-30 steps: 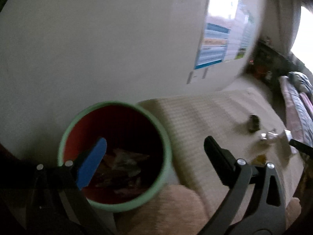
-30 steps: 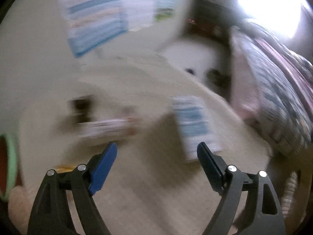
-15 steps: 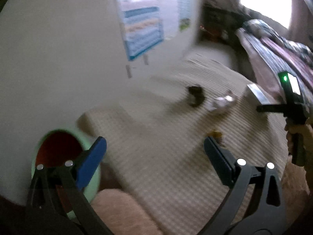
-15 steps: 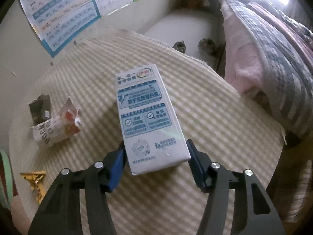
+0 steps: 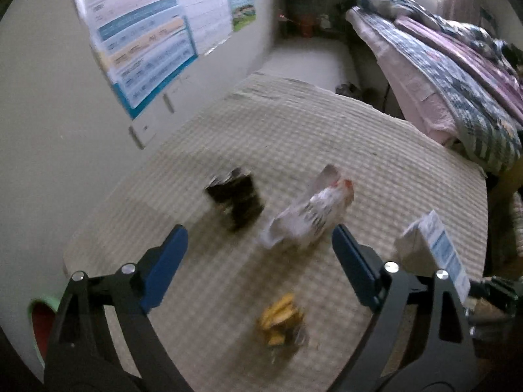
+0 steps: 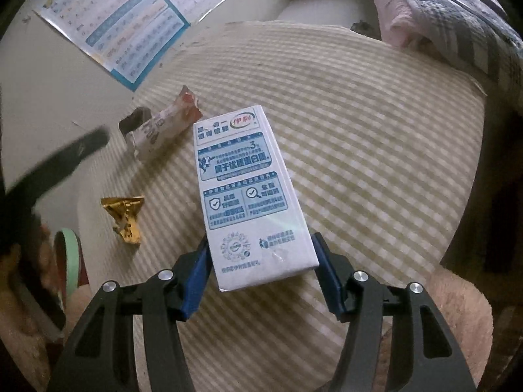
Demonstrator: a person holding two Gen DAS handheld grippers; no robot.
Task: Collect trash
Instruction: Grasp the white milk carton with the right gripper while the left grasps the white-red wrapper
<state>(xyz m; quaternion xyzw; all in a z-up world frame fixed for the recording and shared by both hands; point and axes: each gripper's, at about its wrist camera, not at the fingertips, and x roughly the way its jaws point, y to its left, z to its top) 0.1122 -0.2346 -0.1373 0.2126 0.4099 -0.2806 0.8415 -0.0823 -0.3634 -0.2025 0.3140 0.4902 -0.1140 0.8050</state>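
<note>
Right wrist view: right gripper [image 6: 261, 272] clamped on white-and-blue carton [image 6: 248, 196], printed face up, raised over table [image 6: 376, 163] middle. Left gripper [image 5: 258, 254] wide, jaws just narrowing slightly, empty, above gold wrapper [image 5: 281, 320], white wrapper [image 5: 310, 215], dark wrapper [image 5: 237, 202] toward wall edge.
</note>
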